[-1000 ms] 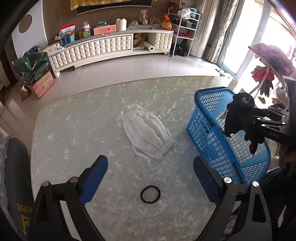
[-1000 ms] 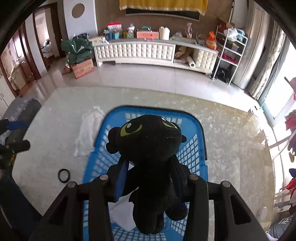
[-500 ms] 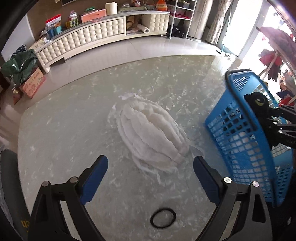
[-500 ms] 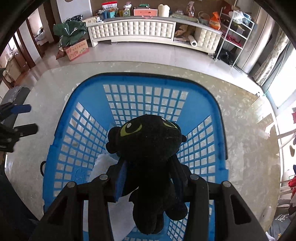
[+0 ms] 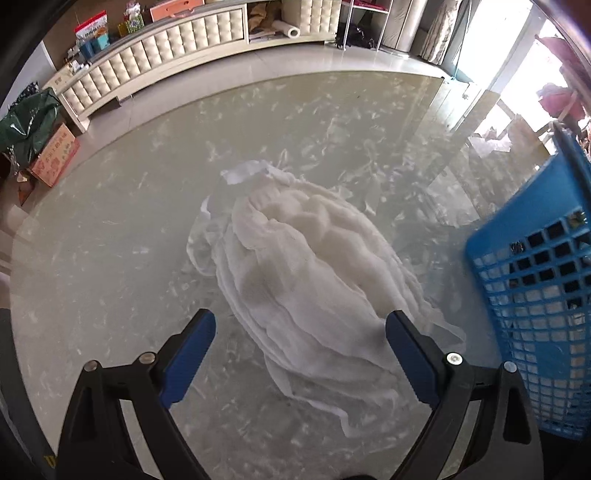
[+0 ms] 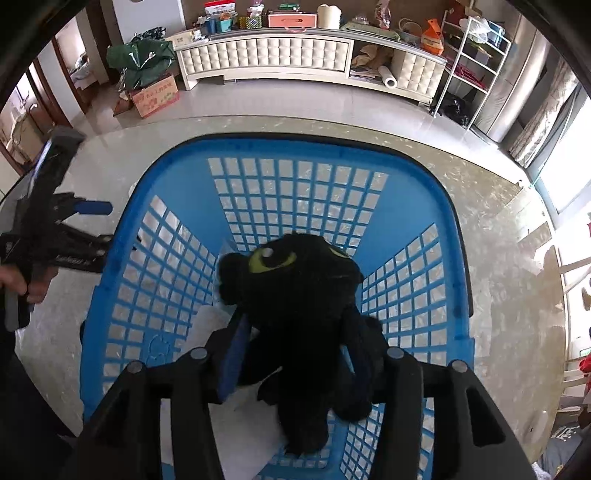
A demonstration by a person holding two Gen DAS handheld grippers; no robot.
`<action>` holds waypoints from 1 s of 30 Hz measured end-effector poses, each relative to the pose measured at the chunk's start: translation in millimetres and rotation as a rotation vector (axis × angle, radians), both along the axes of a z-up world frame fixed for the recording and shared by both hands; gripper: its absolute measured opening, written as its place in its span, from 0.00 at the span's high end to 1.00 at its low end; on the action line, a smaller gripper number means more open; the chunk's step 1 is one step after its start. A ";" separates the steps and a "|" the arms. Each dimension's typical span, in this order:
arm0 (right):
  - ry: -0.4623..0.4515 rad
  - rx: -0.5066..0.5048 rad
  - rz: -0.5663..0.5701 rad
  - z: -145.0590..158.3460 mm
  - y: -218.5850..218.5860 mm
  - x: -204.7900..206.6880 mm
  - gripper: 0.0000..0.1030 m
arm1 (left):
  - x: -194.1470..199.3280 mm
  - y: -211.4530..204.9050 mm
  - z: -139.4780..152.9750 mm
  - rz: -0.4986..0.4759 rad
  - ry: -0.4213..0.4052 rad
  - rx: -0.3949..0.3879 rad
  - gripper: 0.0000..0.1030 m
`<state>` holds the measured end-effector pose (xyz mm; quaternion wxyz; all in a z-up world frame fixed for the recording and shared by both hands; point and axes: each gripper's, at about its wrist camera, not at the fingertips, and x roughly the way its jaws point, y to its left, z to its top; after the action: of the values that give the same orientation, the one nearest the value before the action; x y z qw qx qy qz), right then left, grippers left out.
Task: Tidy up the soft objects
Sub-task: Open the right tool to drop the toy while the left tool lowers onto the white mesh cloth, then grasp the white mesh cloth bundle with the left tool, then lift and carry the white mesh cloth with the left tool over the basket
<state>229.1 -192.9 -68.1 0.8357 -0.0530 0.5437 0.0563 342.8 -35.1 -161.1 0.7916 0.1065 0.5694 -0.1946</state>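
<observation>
A home living room: a tufted cream sideboard [image 6: 266,55], cluttered shelves [image 6: 476,59], a marble table [image 5: 110,258].

A marbled grey table [image 5: 110,258] with a glossy top fills the near ground, and beyond its far edge lies pale tiled floor [image 6: 295,99]. Along the far wall runs a long cream tufted cabinet [image 6: 266,55], its top crowded with boxes, a pink case [image 6: 291,20] and a cream jug [image 6: 328,16]; a paper roll [image 6: 388,79] lies in its open shelf. Left of it a green bag [image 6: 140,55] slumps over a printed carton [image 6: 155,96] on the floor. To the right stands a white wire rack [image 6: 476,62], then curtains [image 6: 543,122] beside a bright window. A brown doorway [image 6: 70,77] shows at far left.
</observation>
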 end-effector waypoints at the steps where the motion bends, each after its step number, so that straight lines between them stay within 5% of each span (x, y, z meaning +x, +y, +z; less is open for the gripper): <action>1: 0.000 0.007 0.006 0.4 0.6 -1.2 0.46 | 2.1 -0.1 -3.3 0.002 0.007 0.000 0.10; 5: -0.003 0.039 0.020 4.6 5.0 -2.4 0.26 | 8.8 -2.1 -13.1 -0.003 0.030 -0.011 0.21; 7: -0.044 0.004 0.017 11.1 5.9 -6.6 0.03 | 8.4 -3.5 -16.7 -0.008 0.034 -0.021 0.32; 10: -0.081 -0.005 0.003 19.6 0.8 -12.8 0.03 | 7.1 -7.6 -17.1 -0.026 0.014 -0.012 0.61; 13: -0.083 0.019 -0.018 22.7 -8.9 -17.1 0.03 | 2.4 -10.8 -14.7 -0.030 0.022 -0.033 0.76; 20: -0.094 0.004 -0.048 25.8 -21.5 -20.8 0.03 | -22.6 -20.6 8.4 -0.014 -0.040 -0.015 0.79; 30: -0.096 -0.034 -0.046 22.7 -22.5 -34.7 0.00 | -85.2 -25.4 106.3 -0.039 -0.194 -0.085 0.79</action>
<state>194.4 -215.5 -45.4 0.8608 -0.0570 0.5051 0.0251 257.7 -60.5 -54.7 0.8429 0.1024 0.4789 -0.2228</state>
